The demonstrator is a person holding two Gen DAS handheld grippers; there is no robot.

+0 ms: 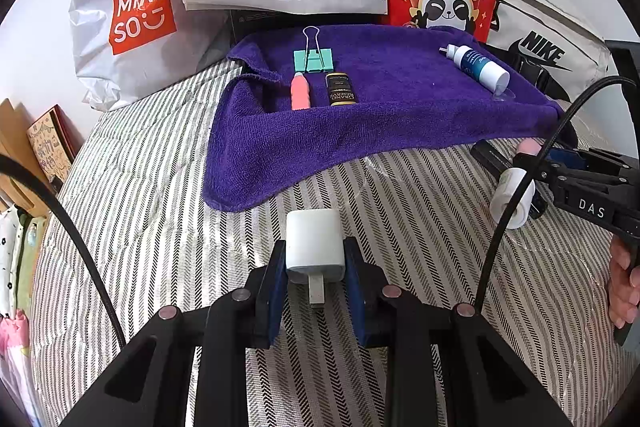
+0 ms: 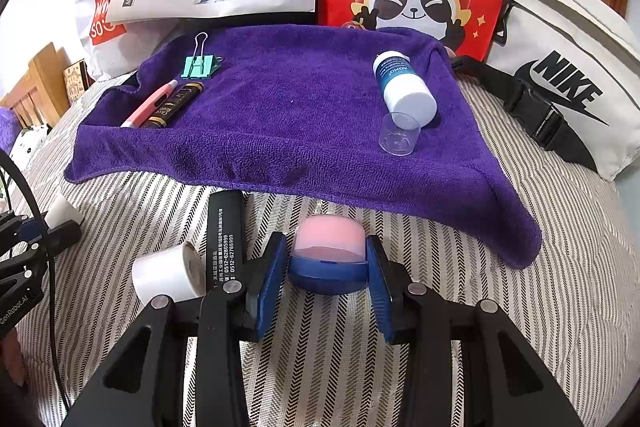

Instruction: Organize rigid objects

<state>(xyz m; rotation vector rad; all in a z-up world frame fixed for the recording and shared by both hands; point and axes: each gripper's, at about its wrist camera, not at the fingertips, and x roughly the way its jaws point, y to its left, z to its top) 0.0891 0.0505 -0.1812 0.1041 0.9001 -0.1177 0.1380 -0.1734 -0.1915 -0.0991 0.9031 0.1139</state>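
While each gripper clamps one item, towel point(image 2: 280, 115) bearing four: clip point(image 2: 199, 67)

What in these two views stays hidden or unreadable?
- Left wrist view: the pink-topped jar held by the right gripper is mostly hidden behind a cable.
- Right wrist view: the left gripper is cut off at the edge; its white charger barely shows.
- Both views: what lies under the purple towel is covered.
- Bottle label: too small.
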